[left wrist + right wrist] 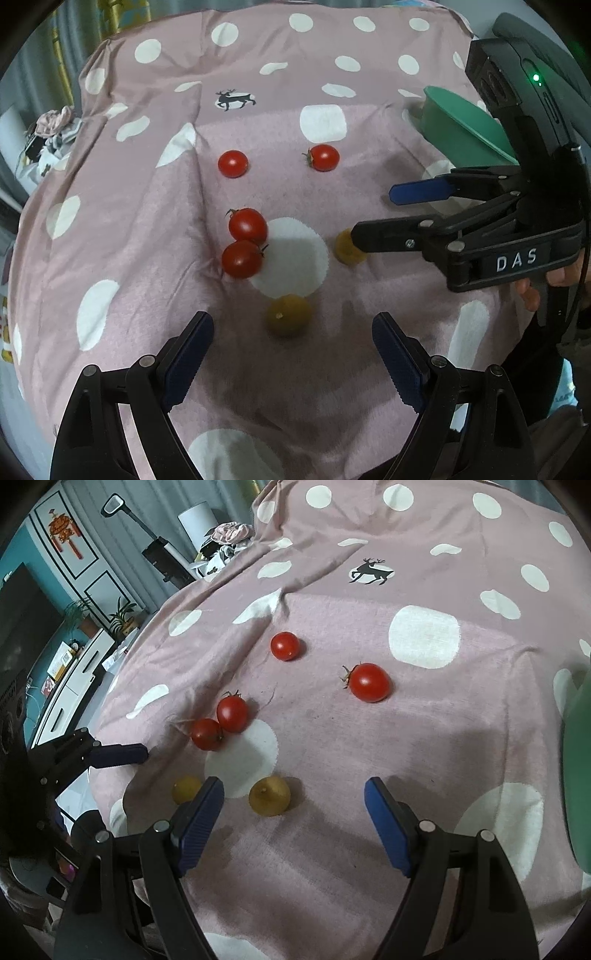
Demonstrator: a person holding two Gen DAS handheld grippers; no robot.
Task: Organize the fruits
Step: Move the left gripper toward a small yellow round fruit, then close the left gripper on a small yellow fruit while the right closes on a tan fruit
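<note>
Lying on the cloth (147,229): four red tomatoes (248,226), two yellow tomatoes (289,315); both grippers (293,328) gape empty.

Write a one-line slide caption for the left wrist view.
Open left gripper above a yellow cherry tomato; four red cherry tomatoes beyond on pink polka-dot fabric.

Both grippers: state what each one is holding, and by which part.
Nothing is held. The left gripper and right gripper are both open above the blanket, each near a yellow tomato.
</note>
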